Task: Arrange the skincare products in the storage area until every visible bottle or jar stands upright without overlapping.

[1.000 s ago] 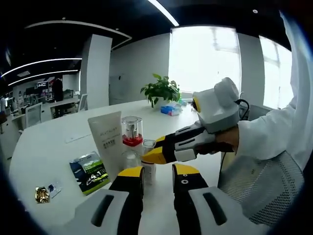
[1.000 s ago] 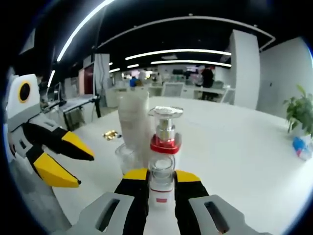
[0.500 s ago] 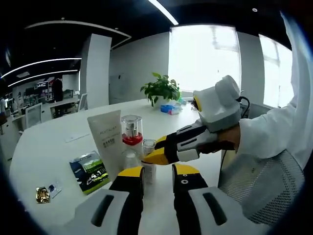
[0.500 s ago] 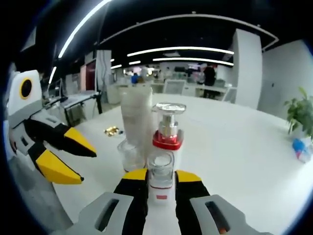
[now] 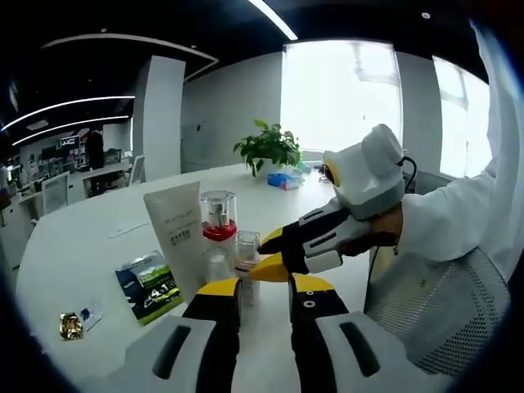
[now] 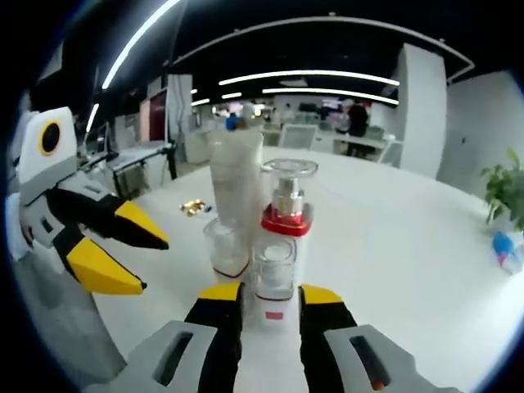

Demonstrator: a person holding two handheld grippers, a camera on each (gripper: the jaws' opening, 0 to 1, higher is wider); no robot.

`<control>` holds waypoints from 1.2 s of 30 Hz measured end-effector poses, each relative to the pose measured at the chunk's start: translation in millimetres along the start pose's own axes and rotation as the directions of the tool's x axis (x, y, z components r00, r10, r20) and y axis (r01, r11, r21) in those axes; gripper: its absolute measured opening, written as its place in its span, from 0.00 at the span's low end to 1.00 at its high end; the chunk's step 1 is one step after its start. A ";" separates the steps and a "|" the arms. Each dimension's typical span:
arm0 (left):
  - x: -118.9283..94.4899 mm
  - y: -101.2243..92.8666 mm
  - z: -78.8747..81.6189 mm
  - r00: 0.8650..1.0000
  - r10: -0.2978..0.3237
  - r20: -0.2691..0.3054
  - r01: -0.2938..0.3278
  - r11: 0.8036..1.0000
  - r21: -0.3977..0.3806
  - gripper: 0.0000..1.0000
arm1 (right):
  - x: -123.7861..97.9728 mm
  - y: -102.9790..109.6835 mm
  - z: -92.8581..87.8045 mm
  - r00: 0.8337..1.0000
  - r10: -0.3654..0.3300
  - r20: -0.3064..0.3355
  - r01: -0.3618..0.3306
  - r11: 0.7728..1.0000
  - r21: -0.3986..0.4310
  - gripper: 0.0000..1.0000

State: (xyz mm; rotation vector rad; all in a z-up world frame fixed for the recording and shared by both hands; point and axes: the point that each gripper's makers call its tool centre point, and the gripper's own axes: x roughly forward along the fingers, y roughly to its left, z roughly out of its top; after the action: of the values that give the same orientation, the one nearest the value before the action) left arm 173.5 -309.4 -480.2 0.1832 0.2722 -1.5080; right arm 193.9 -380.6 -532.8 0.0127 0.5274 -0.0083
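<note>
Four products stand upright in a cluster on the white table (image 5: 74,246): a white tube (image 5: 176,237), a red-collared pump bottle (image 5: 218,217), a low clear jar (image 5: 217,264) and a small clear-capped bottle (image 5: 247,244). In the right gripper view the small bottle (image 6: 274,274) stands between my right gripper's (image 6: 272,296) jaws, which sit slightly apart from its sides. The jar (image 6: 225,246), the tube (image 6: 236,176) and the pump bottle (image 6: 288,196) are right behind it. My right gripper (image 5: 266,254) reaches in from the right. My left gripper (image 5: 264,291) is open and holds nothing, short of the cluster. It also appears as the left gripper (image 6: 143,264).
A green sachet (image 5: 149,282) lies flat left of the tube, and a gold wrapper (image 5: 71,325) lies nearer the table edge. A potted plant (image 5: 266,147) and a blue pack (image 5: 286,180) stand at the far side. A person's white sleeve (image 5: 458,221) is at the right.
My right gripper's jaws have spread a little off the small bottle and drawn slightly back. The bottle stays standing. The left gripper has hardly moved.
</note>
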 end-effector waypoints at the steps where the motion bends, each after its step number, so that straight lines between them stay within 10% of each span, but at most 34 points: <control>1: 0.1 0.2 0.1 1.000 0.001 0.000 -0.001 1.000 0.001 0.18 | -1.0 -2.4 -1.9 1.000 -0.007 -0.011 0.007 1.000 -0.004 0.21; 18: 0.0 0.7 -5.8 1.000 0.002 -0.021 -0.002 1.000 -0.001 0.18 | 13.6 -10.8 -33.8 0.976 0.070 -0.206 -0.093 0.990 -0.102 0.04; 36: -1.0 4.2 -8.6 0.999 0.014 -0.031 -0.014 1.000 -0.004 0.18 | 24.3 -3.8 -42.9 0.973 0.092 -0.213 -0.117 0.987 -0.111 0.00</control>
State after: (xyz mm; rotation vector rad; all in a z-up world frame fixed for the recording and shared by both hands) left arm 177.1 -305.8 -488.4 0.2055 0.2985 -1.4920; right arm 193.3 -383.9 -582.1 -0.0797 0.7344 0.1298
